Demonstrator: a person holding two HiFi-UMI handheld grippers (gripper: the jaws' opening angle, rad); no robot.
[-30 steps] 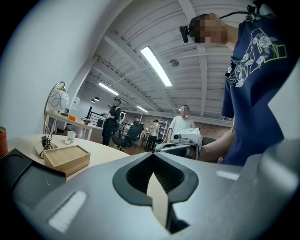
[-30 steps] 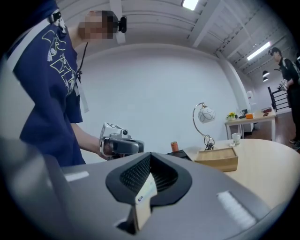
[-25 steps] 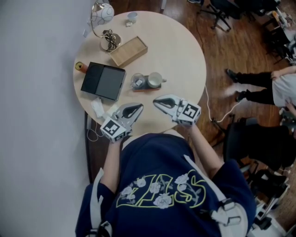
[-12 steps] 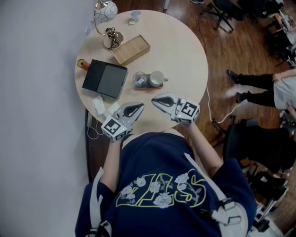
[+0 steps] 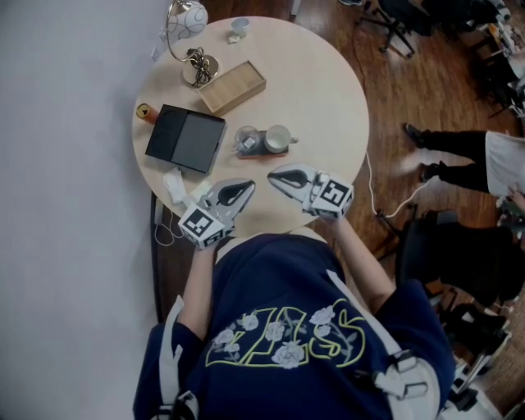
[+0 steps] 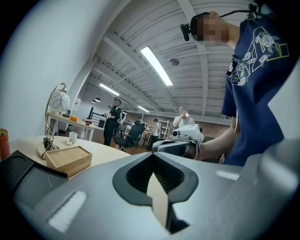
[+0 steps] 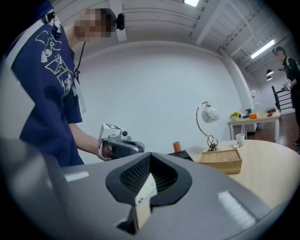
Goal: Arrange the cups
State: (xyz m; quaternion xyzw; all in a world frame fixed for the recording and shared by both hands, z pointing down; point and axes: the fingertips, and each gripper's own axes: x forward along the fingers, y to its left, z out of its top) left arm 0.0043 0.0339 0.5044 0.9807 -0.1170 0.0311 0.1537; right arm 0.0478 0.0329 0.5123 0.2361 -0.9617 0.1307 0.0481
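Two cups stand side by side on a small dark tray (image 5: pixel 264 154) near the middle of the round table (image 5: pixel 328 90): a glass cup (image 5: pixel 246 140) on the left and a pale mug (image 5: pixel 276 139) on the right. A third small white cup (image 5: pixel 239 26) stands at the far edge. My left gripper (image 5: pixel 239 190) (image 6: pixel 152 157) and right gripper (image 5: pixel 280 175) (image 7: pixel 149 157) hover at the near edge, tips pointing toward each other, just short of the tray. Both are shut with nothing in them. Each gripper view shows the other gripper but not the tray cups.
A black tablet (image 5: pixel 185 138), an orange can (image 5: pixel 145 111), a wooden box (image 5: pixel 232 87) and a globe lamp (image 5: pixel 189 20) fill the table's left and far side. A white charger with cable (image 5: pixel 174 187) lies by the left gripper. People and office chairs are at the right.
Only the head camera's view has shifted slightly. The grippers and cups have kept their places.
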